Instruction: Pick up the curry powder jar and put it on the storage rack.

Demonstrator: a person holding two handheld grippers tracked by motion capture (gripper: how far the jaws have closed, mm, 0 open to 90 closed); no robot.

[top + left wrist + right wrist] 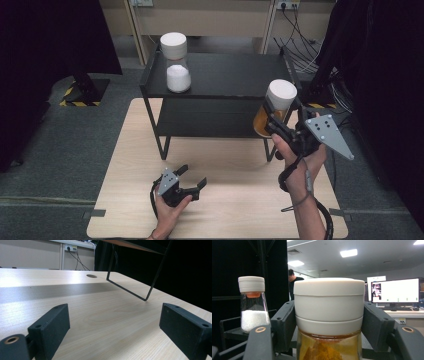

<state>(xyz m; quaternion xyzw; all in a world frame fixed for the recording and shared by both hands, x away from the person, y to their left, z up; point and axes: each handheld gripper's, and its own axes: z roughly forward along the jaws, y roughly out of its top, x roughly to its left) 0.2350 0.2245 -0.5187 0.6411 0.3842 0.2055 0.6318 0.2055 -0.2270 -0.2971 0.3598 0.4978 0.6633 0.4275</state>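
Observation:
A glass jar of orange-yellow powder with a white lid (279,103) (329,315) is held upright in the air at the right end of the black shelf (225,75). My right gripper (280,125) (329,322) is shut on it, one jaw on each side just below the lid. A second glass jar with a white lid and white powder (176,62) (252,303) stands on the shelf's top board at the left. My left gripper (192,177) (113,325) rests low over the wooden table (235,200), open, with nothing between its fingers.
The shelf's thin black legs (162,145) (150,287) stand on the table (105,315) ahead of both hands. A round hole (91,276) sits in the tabletop. In the right gripper view a person (293,277) and lit monitors (395,291) are far behind.

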